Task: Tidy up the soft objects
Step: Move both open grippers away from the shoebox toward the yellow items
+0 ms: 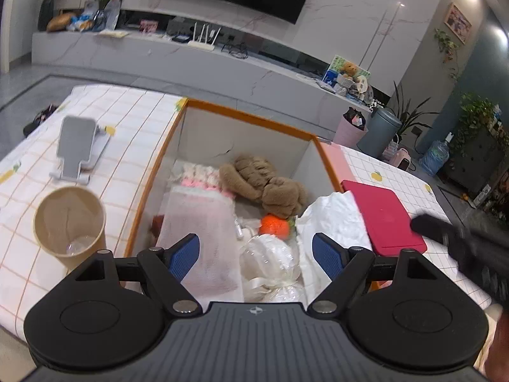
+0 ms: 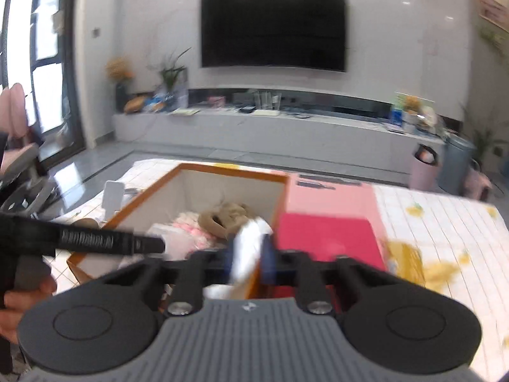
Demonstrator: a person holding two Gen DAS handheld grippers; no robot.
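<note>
On the left of the worktop (image 1: 133, 146), covered by a checked cloth, a grey phone stand (image 1: 79, 146) sits far back and a brown paper cup (image 1: 68, 219) stands nearer, just left of the box. The orange-rimmed box (image 1: 245, 117) fills the middle. Inside it, from left to right, lie a pale pink towel (image 1: 197, 229), a pink-and-white knitted piece (image 1: 200, 175) at the far side, a brown plush toy (image 1: 264, 181), an orange plush fruit (image 1: 275, 226) and, nearest, a clear-wrapped white bundle (image 1: 270, 264). The left tool (image 1: 256, 251) hovers over the box's near part with its blue pads spread wide and nothing between them. A crumpled white cloth (image 1: 334, 219) drapes over the box's right rim, touching a red flat case (image 1: 381, 213) that lies on the worktop to the right. In the blurred right wrist view, the right tool (image 2: 249, 254) has its pads pressed together, pinching that white cloth at the box's near right corner.
</note>
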